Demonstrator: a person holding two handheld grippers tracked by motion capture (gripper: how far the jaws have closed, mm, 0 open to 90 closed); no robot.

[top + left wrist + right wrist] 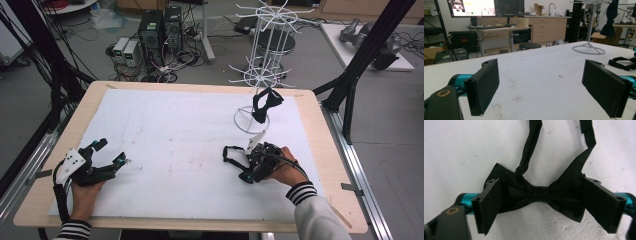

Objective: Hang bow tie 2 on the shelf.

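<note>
A black bow tie (540,193) lies flat on the white table cover, its strap (229,151) trailing off to the left in the high view. My right gripper (541,191) is lowered over it, one jaw at each wing of the bow, the knot midway between them. The left wing reaches under the left pad (487,205), and the wings are not crumpled. In the high view the right gripper (246,164) sits right of centre. My left gripper (111,151) rests at the front left, its jaws wide with nothing between them (540,87).
A white wire display rack (252,120) stands at the back right of the table, with a second black bow tie (265,105) hanging on it. Its ring base (589,48) appears in the left gripper view. Computers and cables lie on the floor beyond.
</note>
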